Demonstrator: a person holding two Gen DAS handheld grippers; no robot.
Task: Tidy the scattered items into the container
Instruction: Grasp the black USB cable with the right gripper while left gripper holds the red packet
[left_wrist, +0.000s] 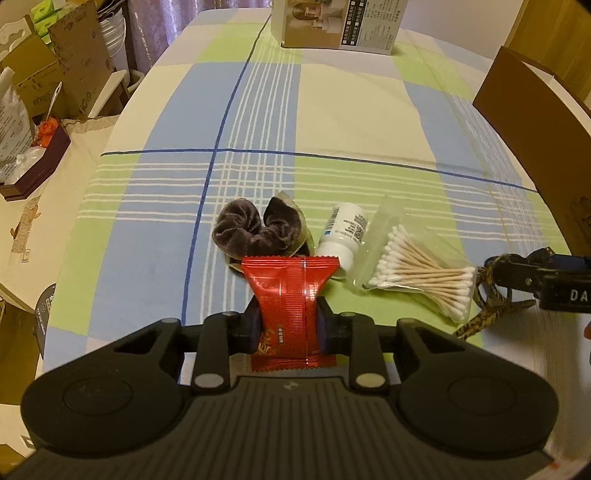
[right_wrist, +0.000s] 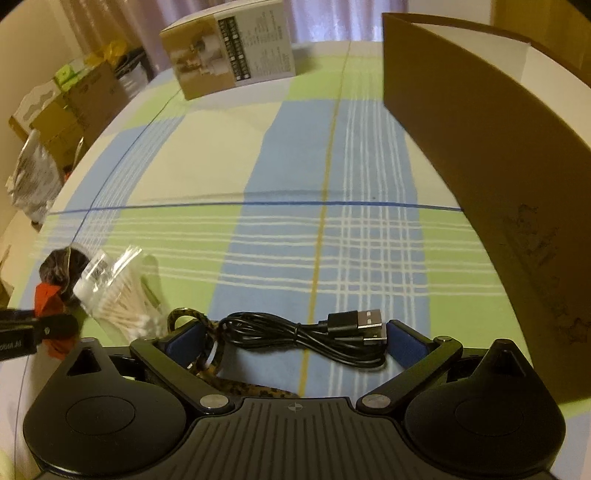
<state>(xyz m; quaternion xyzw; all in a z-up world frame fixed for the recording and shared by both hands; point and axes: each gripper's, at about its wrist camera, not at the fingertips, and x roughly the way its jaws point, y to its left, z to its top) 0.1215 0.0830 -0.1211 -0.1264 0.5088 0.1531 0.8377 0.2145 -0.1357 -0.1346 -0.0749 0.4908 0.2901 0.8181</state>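
Note:
My left gripper (left_wrist: 288, 314) is shut on a red snack packet (left_wrist: 291, 288), held just above the checked tablecloth. Beyond it lie a dark velvet scrunchie (left_wrist: 255, 229), a small white bottle (left_wrist: 343, 236) and a clear bag of cotton swabs (left_wrist: 417, 266). My right gripper (right_wrist: 293, 332) stands open low over the cloth, its fingers either side of a coiled black USB cable (right_wrist: 314, 338). A leopard-print strap (right_wrist: 207, 332) lies against its left finger. The brown cardboard container (right_wrist: 480, 147) stands open to the right of the right gripper.
A printed carton (left_wrist: 340, 26) stands at the table's far end. Boxes and bags (left_wrist: 44, 92) crowd the floor and side surface to the left of the table. The left gripper (right_wrist: 22, 332) with its red packet shows at the right wrist view's left edge.

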